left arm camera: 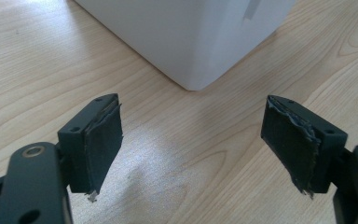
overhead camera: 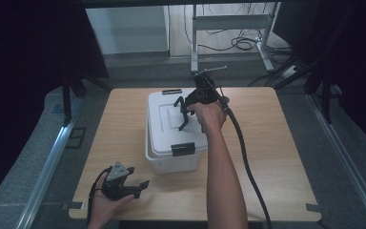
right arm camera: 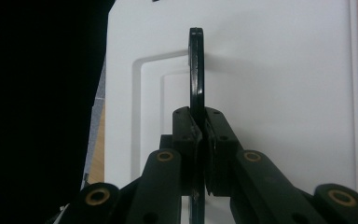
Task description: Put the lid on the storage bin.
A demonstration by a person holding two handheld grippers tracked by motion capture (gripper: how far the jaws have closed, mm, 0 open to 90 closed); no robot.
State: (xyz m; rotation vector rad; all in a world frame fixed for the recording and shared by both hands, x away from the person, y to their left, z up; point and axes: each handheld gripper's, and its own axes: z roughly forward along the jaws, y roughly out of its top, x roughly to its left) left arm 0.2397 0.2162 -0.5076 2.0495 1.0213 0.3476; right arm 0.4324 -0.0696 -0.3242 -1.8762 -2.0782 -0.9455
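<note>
High view, reading from nine o'clock across: the left tool [overhead camera: 132, 187] rests in the person's hand at the seven o'clock corner of the worktop [overhead camera: 276, 157], jaws spread wide and empty, pointing at the near corner of the white storage box [overhead camera: 174, 131]. That box sits at the worktop's centre, its lid on, a black latch [overhead camera: 183, 149] at the six o'clock end. Above the lid, toward one o'clock, the right tool [overhead camera: 185, 113] is clamped on the thin black handle [right arm camera: 196, 70], which stands on edge over the lid's recessed panel. The likely trouble, as a judgement: the handle is slim and gripped near one end, so a pull off its line could let it twist out of the pads. With the left tool not bracing the box, a hard tug could drag it across the worktop.
</note>
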